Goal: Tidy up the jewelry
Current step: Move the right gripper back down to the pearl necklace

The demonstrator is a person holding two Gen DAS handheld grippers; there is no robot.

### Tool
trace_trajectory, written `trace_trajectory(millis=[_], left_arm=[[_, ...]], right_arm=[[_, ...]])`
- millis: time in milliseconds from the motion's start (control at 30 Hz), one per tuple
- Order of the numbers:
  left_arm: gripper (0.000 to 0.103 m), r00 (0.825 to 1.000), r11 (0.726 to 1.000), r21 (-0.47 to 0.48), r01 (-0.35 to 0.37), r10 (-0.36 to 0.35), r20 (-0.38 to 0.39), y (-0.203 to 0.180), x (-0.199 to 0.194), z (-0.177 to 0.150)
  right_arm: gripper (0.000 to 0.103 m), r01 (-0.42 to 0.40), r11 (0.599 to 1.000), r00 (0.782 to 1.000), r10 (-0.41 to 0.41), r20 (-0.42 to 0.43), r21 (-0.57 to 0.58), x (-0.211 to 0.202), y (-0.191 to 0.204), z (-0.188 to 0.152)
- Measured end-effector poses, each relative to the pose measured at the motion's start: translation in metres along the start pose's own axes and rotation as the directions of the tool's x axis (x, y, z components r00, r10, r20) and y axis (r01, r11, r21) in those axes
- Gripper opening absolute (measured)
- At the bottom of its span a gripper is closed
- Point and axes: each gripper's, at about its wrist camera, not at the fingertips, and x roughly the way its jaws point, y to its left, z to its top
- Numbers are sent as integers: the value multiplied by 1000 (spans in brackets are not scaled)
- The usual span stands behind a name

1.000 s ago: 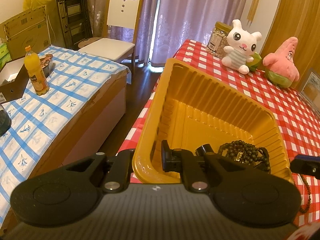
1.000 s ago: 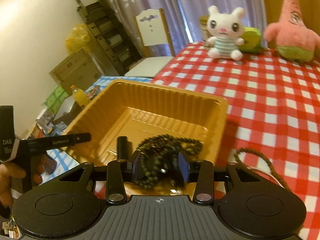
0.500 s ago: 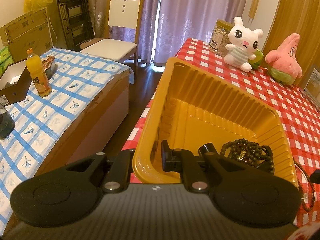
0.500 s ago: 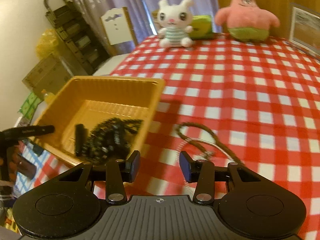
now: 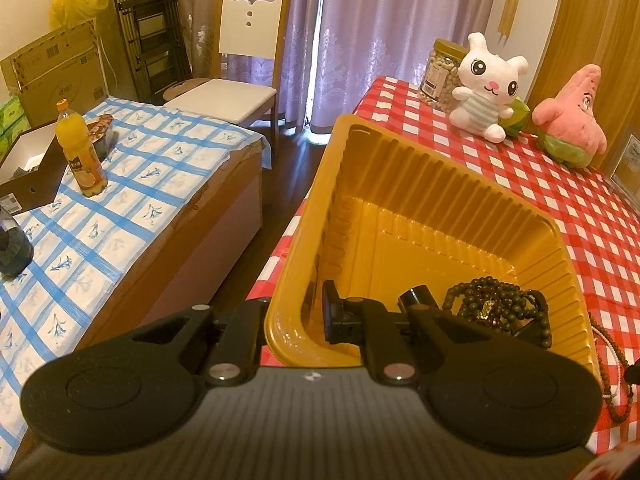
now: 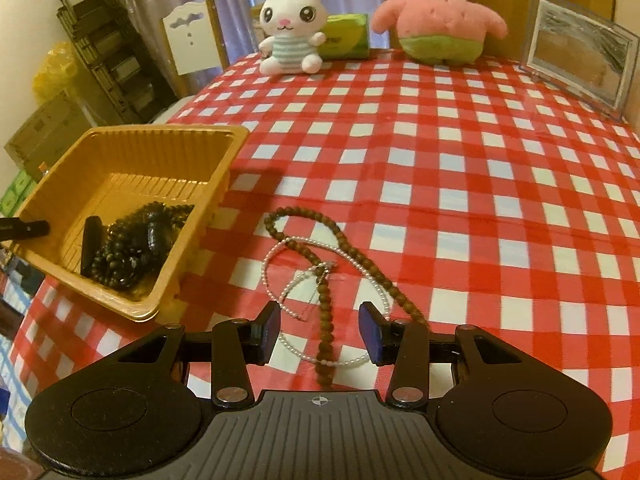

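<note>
My left gripper (image 5: pixel 296 320) is shut on the near wall of the yellow tray (image 5: pixel 440 184), one finger outside and one inside, and the tray sits tilted at the table's edge. A dark bead necklace (image 5: pixel 496 312) and a small black cylinder (image 5: pixel 414 294) lie in its low corner. In the right wrist view the tray (image 6: pixel 160 136) is at the left, with the dark beads (image 6: pixel 136 244) inside. My right gripper (image 6: pixel 320 330) hangs open just above a brown bead necklace (image 6: pixel 324 308) tangled with a thin pearl necklace (image 6: pixel 268 264) on the checked cloth. Nothing is between its pads.
A white rabbit plush (image 6: pixel 290 40), a pink star plush (image 6: pixel 436 20), a green box (image 6: pixel 346 36) and a picture frame (image 6: pixel 576 60) stand along the table's far side. A jar (image 5: pixel 440 68) is behind the rabbit. Left of the table stand a low bench with a juice bottle (image 5: pixel 80 152) and a chair (image 5: pixel 240 72).
My right gripper has swung from over the tray to the right, and down over the necklaces on the cloth. The dark beads stay in the tray. The left gripper keeps its hold.
</note>
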Motion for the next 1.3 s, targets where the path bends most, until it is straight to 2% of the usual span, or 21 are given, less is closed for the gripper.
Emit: trace_trajectory(millis=[367,700,900,1033,1167,1300], left_arm=[[10,1000,1000,-4,-6,5,-3,5,-3,-1],[10,1000,1000,-4,-6,6,-3,5,-2,-2],[10,1000,1000,-4,-6,6,-3,5,-2,-2],[10,1000,1000,-4,-6,6,-3,5,-2,-2],[10,1000,1000,-4,-6,6,-3,5,-2,-2],[10,1000,1000,-5,-7,7,-4,5,-2,-2]], right_arm=[[44,-65,998,997,65,-29,-6,22,10,0],[44,-100,985,994,106,-39,138,47,-4,3],[43,-66,992,998,66,7,105,55,1,10],[43,-37,999,999,37,21,20,60,11,13],[25,11,997,999,-9,35,-72,62,17,9],[15,22,996,999,-19,35,-89,62,17,6]])
